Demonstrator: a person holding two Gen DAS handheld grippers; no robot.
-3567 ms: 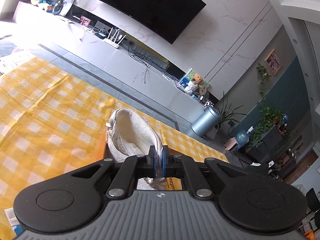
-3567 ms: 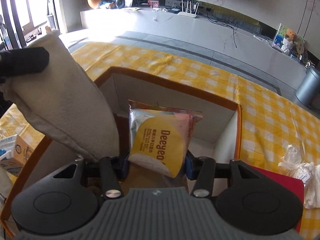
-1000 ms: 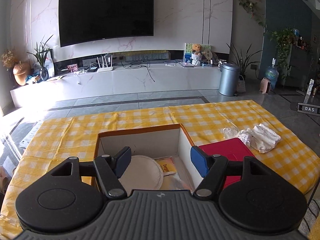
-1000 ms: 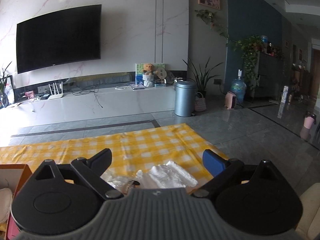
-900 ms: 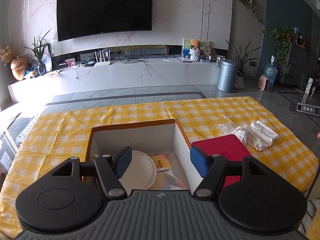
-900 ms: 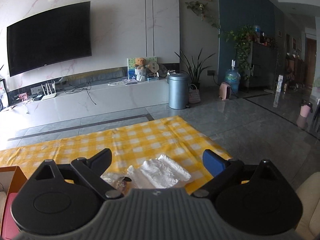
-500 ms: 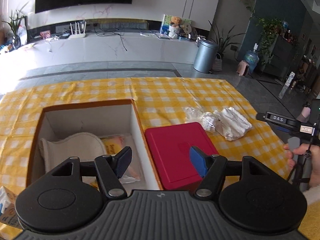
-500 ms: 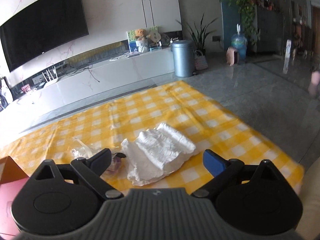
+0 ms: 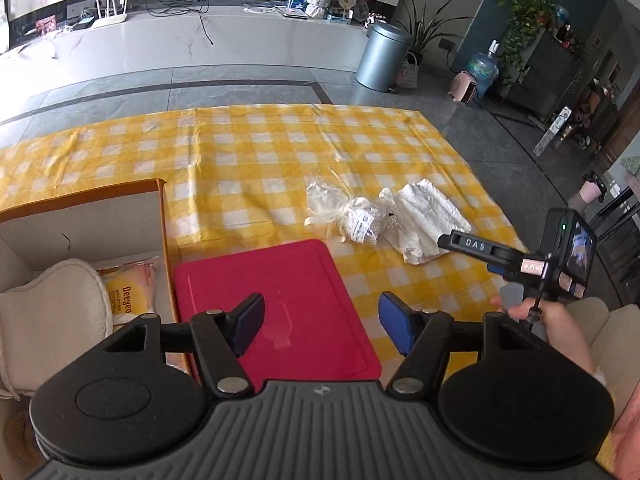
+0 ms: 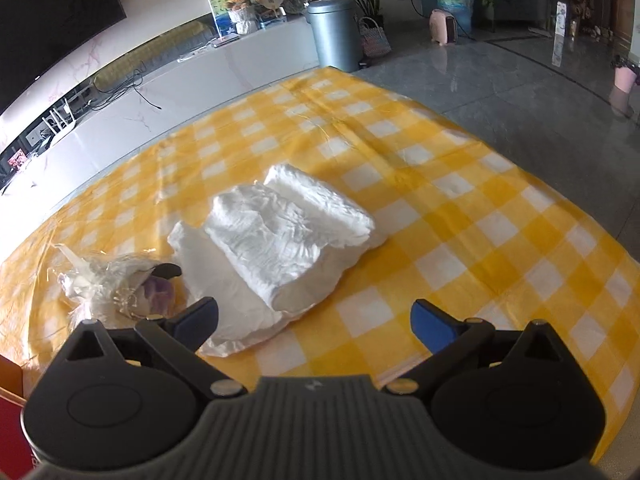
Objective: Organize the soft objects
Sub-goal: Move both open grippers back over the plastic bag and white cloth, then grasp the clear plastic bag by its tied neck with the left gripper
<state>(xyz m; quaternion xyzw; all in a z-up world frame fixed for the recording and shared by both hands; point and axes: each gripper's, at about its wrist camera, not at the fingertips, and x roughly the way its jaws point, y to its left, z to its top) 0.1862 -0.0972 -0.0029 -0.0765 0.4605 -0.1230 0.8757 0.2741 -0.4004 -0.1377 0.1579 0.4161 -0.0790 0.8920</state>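
1. The surface (image 9: 280,148) wears a yellow-and-white checked cloth.
2. At its left edge sits an open cardboard box (image 9: 84,204).
3. A red lid (image 9: 276,304) lies flat just beside the box.
4. A clear-wrapped bundle (image 9: 352,222) touches folded white cloth (image 10: 288,232) nearer the right edge.

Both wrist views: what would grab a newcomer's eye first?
The yellow checked tablecloth, with a folded white diaper lying ahead of the open right gripper and a crinkly plastic bag beside it. In the left view, a red lid lies under the open left gripper, next to a box holding a cream cushion.
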